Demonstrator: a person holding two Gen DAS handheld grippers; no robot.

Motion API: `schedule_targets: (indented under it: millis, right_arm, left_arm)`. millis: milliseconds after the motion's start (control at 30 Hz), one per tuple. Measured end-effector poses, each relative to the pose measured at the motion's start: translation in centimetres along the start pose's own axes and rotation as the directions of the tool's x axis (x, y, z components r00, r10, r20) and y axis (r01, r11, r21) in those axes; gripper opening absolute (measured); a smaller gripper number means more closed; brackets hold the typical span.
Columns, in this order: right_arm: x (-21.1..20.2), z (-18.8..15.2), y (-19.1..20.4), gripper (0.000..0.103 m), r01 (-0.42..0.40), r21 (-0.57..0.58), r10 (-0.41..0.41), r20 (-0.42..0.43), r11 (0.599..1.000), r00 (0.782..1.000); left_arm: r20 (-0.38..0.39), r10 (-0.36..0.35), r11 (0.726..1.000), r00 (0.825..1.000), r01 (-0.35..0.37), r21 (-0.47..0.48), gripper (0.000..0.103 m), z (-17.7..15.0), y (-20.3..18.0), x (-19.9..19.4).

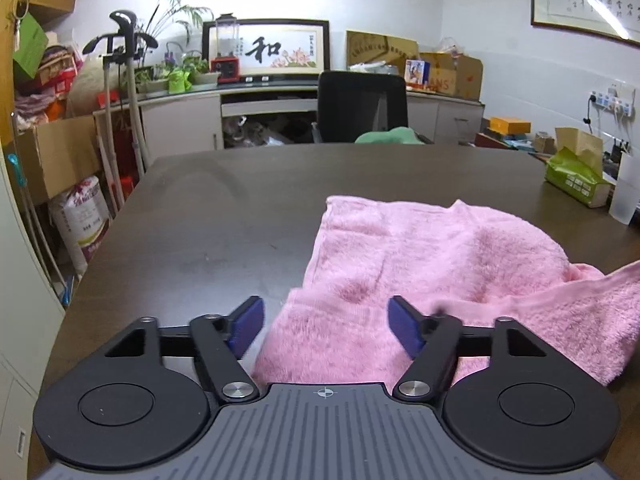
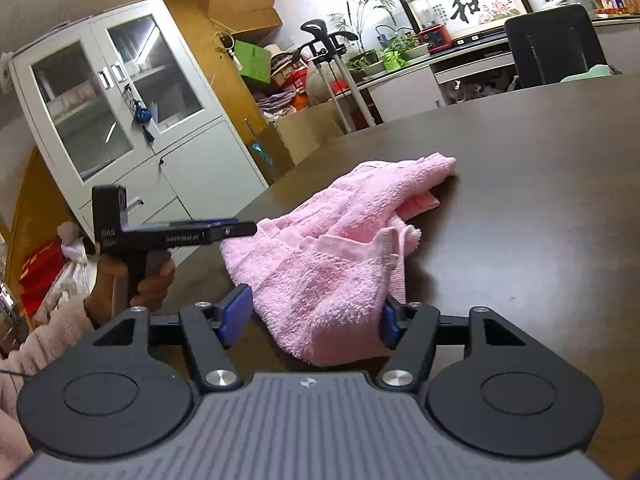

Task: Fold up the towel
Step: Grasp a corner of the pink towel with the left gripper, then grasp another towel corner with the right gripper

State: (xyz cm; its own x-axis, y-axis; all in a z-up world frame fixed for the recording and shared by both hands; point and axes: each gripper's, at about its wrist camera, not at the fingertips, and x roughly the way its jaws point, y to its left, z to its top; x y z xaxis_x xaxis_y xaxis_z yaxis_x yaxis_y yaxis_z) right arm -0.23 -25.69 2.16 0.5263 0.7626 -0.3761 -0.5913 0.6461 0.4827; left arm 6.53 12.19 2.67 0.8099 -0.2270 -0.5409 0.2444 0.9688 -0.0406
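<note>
Both hand-held grippers gape around the pink towel (image 1: 400, 264); only the right view shows the person's hand (image 2: 150, 280).

I'm at a dark brown table (image 1: 208, 216) in a cluttered office w/ white walls. Black office chair (image 1: 362, 106) sits at the far side, low grey cabinets (image 1: 180, 124) behind it. Framed calligraphy (image 1: 280, 48) leans on the counter, more frames hang above & at right. Potted plants (image 1: 176, 68) & a red-base blender (image 1: 226, 50) beside it. Cardboard boxes (image 1: 52, 156) stacked at left; white glass-door cabinet (image 2: 120, 96) stands nearby. Power strip (image 1: 612, 100) on the right wall.
</note>
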Motion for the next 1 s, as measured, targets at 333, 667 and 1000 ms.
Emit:
schedule_targets:
  millis: [333,667,1000]
  right_arm:
    - [0.1,0.0,0.0,0.069,0.008,0.017,-0.008,-0.015,1.000,1.000]
    - [0.0,0.1,-0.2,0.071,0.021,0.025,-0.021,-0.001,0.999,1.000]
    - [-1.0,0.0,-0.5,0.017,0.081,0.018,-0.082,0.064,0.997,0.995]
  left_arm:
    - [-0.072,-0.014,0.999,0.997,0.016,0.030,0.032,-0.3,-0.7,1.7]
    - [0.040,0.020,0.998,0.999,-0.022,0.060,0.007,-1.2,-2.6,-0.8]
    - [0.142,0.011,0.997,0.990,0.000,-0.084,0.005,-2.0,-3.3,-4.3]
